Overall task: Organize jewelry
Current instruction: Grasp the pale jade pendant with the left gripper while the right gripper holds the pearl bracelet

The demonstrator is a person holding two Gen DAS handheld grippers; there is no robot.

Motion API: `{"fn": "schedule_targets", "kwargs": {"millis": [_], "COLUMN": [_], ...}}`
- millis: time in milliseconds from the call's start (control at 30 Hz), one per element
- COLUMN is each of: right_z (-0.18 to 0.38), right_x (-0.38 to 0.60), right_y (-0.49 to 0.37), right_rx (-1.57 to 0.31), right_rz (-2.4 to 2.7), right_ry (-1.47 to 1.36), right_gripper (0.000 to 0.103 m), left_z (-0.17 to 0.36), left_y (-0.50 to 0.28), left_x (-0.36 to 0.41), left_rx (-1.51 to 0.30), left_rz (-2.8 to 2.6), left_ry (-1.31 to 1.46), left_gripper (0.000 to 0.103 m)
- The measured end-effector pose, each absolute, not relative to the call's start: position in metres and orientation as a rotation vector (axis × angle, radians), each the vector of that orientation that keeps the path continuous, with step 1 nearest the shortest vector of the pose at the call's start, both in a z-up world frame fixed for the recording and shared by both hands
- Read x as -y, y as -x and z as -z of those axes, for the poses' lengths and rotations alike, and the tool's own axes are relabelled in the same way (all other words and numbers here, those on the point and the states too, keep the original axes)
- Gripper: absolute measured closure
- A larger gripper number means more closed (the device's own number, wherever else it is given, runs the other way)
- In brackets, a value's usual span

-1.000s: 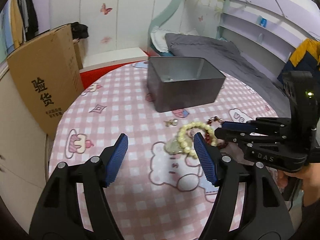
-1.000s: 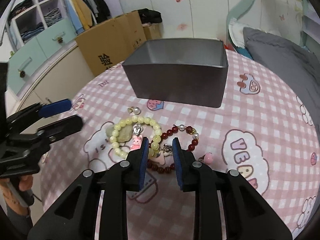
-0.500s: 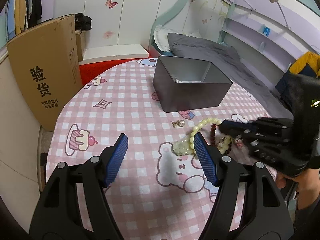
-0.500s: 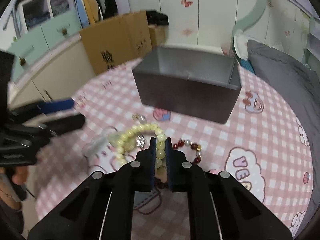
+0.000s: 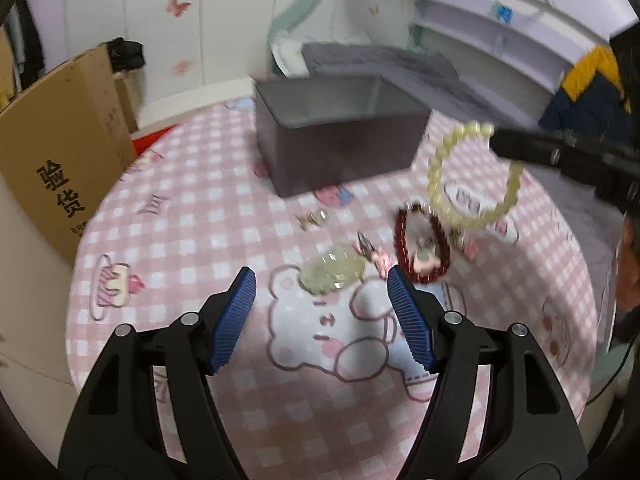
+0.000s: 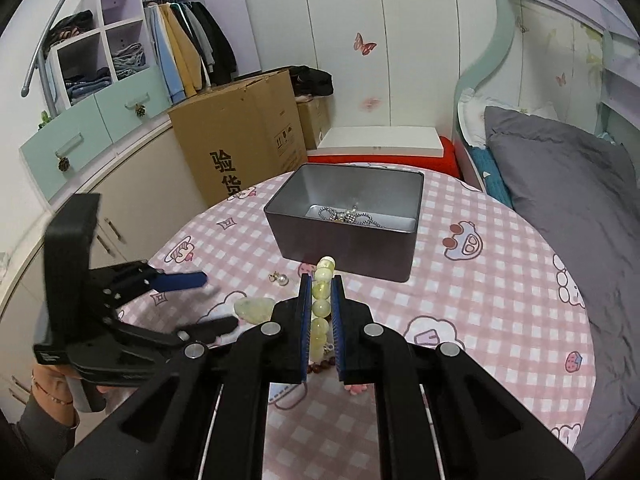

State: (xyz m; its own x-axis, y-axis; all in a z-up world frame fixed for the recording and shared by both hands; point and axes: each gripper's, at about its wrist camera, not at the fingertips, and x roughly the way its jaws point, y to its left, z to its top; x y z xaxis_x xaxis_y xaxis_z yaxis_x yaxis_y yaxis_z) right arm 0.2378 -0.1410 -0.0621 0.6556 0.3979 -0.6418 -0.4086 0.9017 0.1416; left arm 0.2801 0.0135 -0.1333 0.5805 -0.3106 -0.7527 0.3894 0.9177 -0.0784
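Your right gripper (image 6: pixel 320 300) is clamped on the pale yellow-green bead bracelet (image 5: pixel 472 178). The pads pinch one side of the loop, so the rest hangs free in the air above the table (image 6: pixel 500 320). In the left wrist view the loop dangles clear of the cloth, at about 1 o'clock from your left gripper (image 5: pixel 320 312). A pinch on one side keeps the loop open and lets it drop cleanly into a container.

Your left gripper stands with its jaws wide apart and nothing between them. It hovers over the bear print on the pink checked tablecloth (image 5: pixel 208 240).

Just beyond the left fingertips, at 12 o'clock, lies a pale green stone pendant (image 5: pixel 332 274). At 1 o'clock lies the dark red bead bracelet (image 5: pixel 420 246), with small pink charms beside it; their exact form is blurred. Farther on, at 12 o'clock, rests a small pearl earring (image 6: pixel 282 279).

Farthest out, at 12 o'clock, sits the open grey metal tin (image 6: pixel 348 224). It holds a silver chain (image 6: pixel 346 215) on its floor; the rest of the floor is bare. Judge the tin to be the destination for the held bracelet.
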Motion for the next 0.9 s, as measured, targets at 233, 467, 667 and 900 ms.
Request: {"fn": "schedule_targets", "kwargs": {"millis": [233, 467, 667, 900], "right_z": [0.067, 0.067, 0.059, 0.048], "right_x": [0.145, 0.149, 0.152, 0.148], "right_y": [-0.241, -0.244, -0.247, -0.252], "right_rx": [-0.732, -0.728, -0.716, -0.697], "right_rz": [-0.471, -0.474, -0.478, -0.484], "right_ry": [0.006, 0.000, -0.003, 0.009], "right_gripper": [0.095, 0.095, 0.095, 0.095], "left_z": [0.152, 0.150, 0.145, 0.128], "left_y": [-0.294, -0.298, -0.299, -0.307], "left_x": [0.003, 0.011, 0.003, -0.011], "left_rx": [-0.899, -0.881, -0.890, -0.880], "left_rz": [0.386, 0.412, 0.453, 0.487], "left_ry": [-0.175, -0.224, -0.152, -0.076], "left_gripper": [0.035, 0.063, 0.072, 0.074]}}
